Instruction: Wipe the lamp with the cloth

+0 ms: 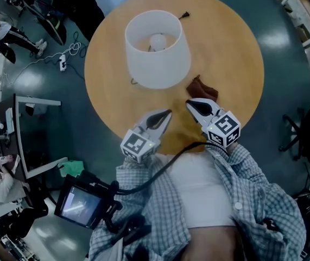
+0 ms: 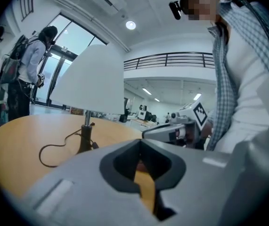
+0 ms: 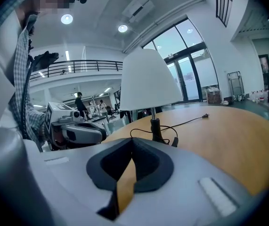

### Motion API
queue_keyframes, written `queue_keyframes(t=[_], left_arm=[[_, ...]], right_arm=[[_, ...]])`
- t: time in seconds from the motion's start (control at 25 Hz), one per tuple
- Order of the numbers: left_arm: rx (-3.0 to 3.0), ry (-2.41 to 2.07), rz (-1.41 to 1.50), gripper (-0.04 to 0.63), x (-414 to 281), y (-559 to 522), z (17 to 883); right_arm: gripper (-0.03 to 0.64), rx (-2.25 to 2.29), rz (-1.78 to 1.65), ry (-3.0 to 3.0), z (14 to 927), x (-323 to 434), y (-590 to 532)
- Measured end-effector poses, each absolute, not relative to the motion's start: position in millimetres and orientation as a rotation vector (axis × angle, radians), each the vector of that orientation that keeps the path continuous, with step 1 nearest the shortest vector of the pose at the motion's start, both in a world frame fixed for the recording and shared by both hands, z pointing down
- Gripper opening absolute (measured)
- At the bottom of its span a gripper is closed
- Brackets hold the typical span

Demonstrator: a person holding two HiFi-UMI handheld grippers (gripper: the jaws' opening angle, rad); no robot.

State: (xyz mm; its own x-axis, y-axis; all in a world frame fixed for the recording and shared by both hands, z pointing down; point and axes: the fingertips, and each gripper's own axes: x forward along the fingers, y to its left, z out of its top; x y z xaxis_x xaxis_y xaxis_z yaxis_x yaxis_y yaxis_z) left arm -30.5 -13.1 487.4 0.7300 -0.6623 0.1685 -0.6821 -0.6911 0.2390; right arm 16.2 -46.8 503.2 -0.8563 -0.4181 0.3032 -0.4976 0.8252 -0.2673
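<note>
A white lamp [image 1: 157, 48] stands upright on the round wooden table [image 1: 236, 53], with its cord and plug [image 1: 184, 16] lying behind it. A brown cloth [image 1: 202, 87] lies crumpled on the table to the right of the lamp's base. My right gripper [image 1: 188, 103] is shut and empty, its tip close to the cloth's near edge. My left gripper [image 1: 168, 112] is shut and empty too, just left of the right one near the table's front. The left gripper view shows the lamp [image 2: 89, 79] ahead and the right gripper [image 2: 172, 131] beside it. In the right gripper view the lamp [image 3: 148, 81] stands ahead, with the left gripper [image 3: 77, 131] at the left.
The lamp's black cord [image 2: 54, 147] loops on the table by its base. Desks [image 1: 30, 135] and seated people are at the left, and an office chair [image 1: 301, 135] stands at the right. A person [image 2: 30, 74] stands by the glass doors. A small screen [image 1: 81, 205] hangs at the wearer's left side.
</note>
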Motion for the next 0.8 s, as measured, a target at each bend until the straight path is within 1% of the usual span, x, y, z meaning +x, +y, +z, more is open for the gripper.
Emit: queue_keyframes(t=[0.8], left_arm=[[2.639,-1.075,0.114,0.003,-35.2,-8.8,491.3]], right_arm=[[0.003,0.641,0.452,-2.779,495.7,6.2,-39.7]])
